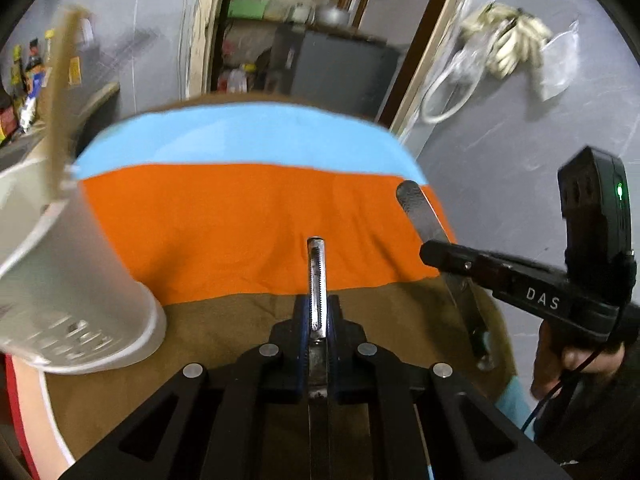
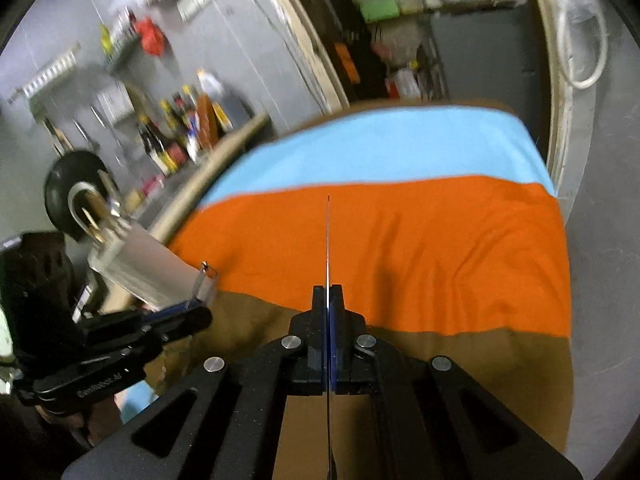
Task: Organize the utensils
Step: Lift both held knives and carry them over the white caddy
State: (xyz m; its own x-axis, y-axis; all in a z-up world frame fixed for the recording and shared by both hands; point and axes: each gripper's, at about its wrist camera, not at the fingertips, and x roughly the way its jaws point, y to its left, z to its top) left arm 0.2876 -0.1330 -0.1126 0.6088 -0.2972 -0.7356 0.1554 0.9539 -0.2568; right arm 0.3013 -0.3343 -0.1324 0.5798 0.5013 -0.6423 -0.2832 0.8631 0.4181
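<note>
My left gripper [image 1: 318,304] is shut on a metal utensil [image 1: 317,272], whose ridged handle sticks forward out of the jaws, above the striped cloth. My right gripper [image 2: 328,292] is shut on a flat metal utensil [image 2: 328,240], seen edge-on as a thin line. In the left wrist view the right gripper [image 1: 436,254] hangs at the table's right edge with that flat utensil [image 1: 420,208] slanting through it. A white utensil holder [image 1: 76,272] with a wooden utensil [image 1: 60,112] in it stands at the left. The right wrist view shows the holder [image 2: 148,264] just behind the left gripper [image 2: 196,316].
The table is covered by a cloth with blue, orange [image 1: 240,224] and brown bands. Its right edge drops to a grey floor [image 1: 520,152]. Behind it are a doorway with shelves [image 1: 288,20] and, on the left, a counter with bottles [image 2: 180,132]. A person's hand [image 1: 576,360] holds the right gripper.
</note>
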